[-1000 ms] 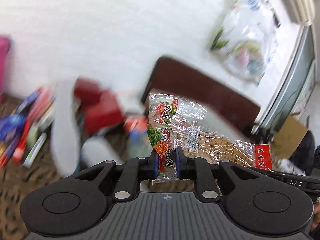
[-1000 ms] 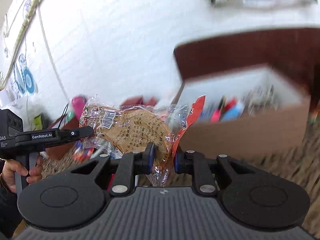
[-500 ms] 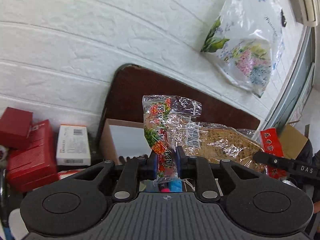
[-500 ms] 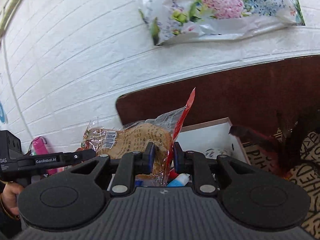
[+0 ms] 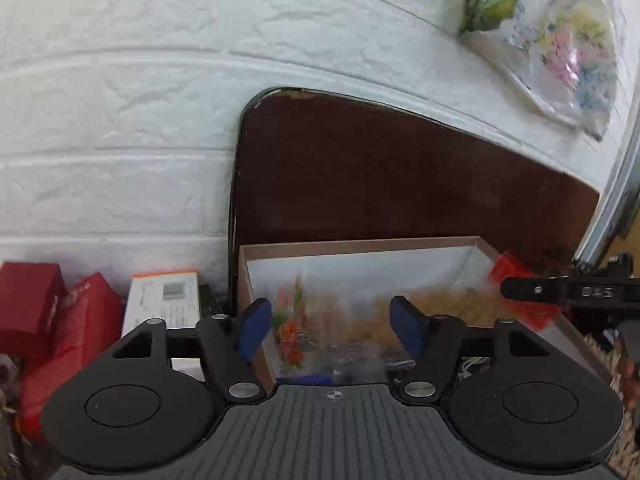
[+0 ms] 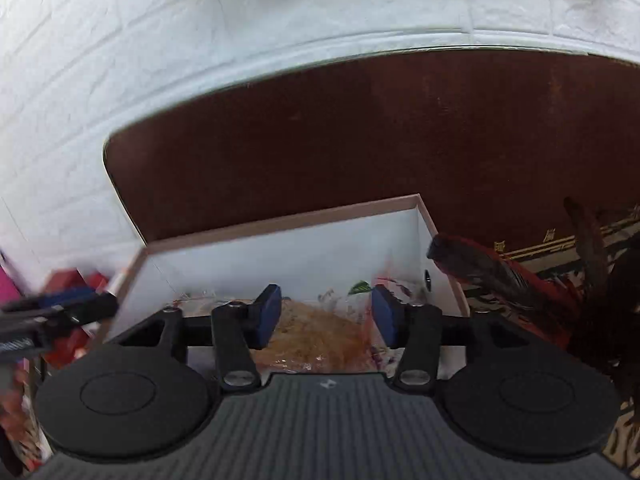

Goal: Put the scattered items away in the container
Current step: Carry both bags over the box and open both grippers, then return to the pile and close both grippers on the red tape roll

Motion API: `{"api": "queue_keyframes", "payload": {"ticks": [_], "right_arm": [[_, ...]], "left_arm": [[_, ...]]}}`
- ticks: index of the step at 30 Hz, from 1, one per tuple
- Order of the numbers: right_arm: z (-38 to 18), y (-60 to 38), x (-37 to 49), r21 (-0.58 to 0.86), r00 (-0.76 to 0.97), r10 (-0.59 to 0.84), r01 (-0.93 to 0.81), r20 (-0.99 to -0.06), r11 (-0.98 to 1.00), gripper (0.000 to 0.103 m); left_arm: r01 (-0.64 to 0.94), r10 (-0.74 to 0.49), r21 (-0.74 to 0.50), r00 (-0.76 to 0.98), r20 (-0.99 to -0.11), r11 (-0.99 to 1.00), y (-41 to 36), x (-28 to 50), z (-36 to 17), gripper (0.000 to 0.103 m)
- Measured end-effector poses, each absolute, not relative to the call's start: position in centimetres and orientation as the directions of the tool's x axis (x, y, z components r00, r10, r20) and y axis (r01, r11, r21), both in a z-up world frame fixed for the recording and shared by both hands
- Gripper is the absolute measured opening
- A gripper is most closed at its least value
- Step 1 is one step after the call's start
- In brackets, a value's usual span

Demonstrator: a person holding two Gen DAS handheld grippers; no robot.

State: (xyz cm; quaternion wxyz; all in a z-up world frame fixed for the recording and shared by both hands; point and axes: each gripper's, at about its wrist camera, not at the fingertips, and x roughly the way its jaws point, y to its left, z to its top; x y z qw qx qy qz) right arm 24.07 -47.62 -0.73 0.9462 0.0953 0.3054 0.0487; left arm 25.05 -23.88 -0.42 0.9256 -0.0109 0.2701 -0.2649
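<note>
The left gripper (image 5: 332, 326) fills the lower part of its frame, its blue-padded fingers (image 5: 253, 330) spread wide apart and gripping nothing. The right gripper (image 6: 326, 316) sits low in its own frame, fingers (image 6: 267, 316) likewise parted wide and holding nothing.

A glossy, crinkled clear-plastic snack packet (image 5: 344, 332) lies in the smooth white-lined cardboard box (image 5: 360, 246), behind which stand a matt dark-brown board (image 5: 400, 184) and a rough white brick-textured wall (image 5: 120, 120).
</note>
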Motion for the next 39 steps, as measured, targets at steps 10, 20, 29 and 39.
{"api": "queue_keyframes", "payload": {"ticks": [10,20,29,39], "right_arm": [[-0.2,-46.7,21.9,0.202,0.812,0.161,-0.054,-0.561,0.978,0.101],[3.9,-41.2,16.3,0.222,0.819,0.268,-0.176,-0.507,0.959,0.102],[-0.3,-34.2,5.2,0.289,0.816,0.437,-0.345,-0.377,0.893,0.103],[-8.1,-25.1,-0.5,0.300,0.702,0.490,-0.388,-0.517,0.872,0.103]], "left_arm": [[0.573,-0.515,-0.061,0.678,-0.525,0.817,-25.2,22.7,-0.5,0.093],[0.637,-0.551,0.011,0.675,-0.491,0.771,-21.5,15.9,3.5,0.095],[0.515,-0.521,-0.153,0.717,-0.463,0.844,-8.8,6.0,0.6,0.103],[0.247,-0.441,-0.398,0.724,-0.530,0.884,1.1,-0.2,-8.1,0.097]]}}
